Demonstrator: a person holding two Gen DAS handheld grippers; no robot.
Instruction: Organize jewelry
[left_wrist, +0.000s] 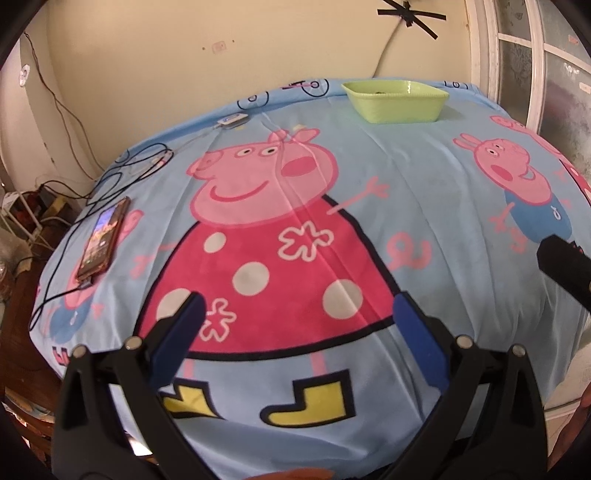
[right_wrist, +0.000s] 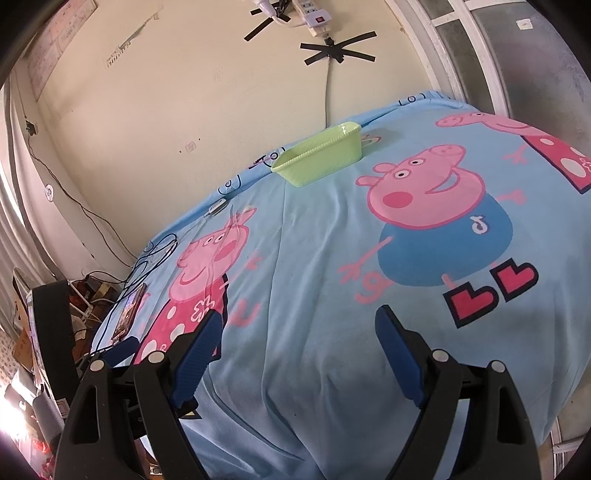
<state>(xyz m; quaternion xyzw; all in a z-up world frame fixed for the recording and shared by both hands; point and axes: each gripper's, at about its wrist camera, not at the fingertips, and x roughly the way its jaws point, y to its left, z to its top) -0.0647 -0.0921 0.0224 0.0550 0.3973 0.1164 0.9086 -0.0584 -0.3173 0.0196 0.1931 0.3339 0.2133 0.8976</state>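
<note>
While both grippers, left and right, hover spread and empty: green tray upper centre, contents unclear, easily tipped off far edge.

the left black-framed gripper with blue finger pads is hanging tilted downward, its jaws standing wide apart with nothing between them. the right black-framed gripper with blue ribbed pads is pointing down at a shallower slant, jaws likewise spread and gripping nothing.
</note>
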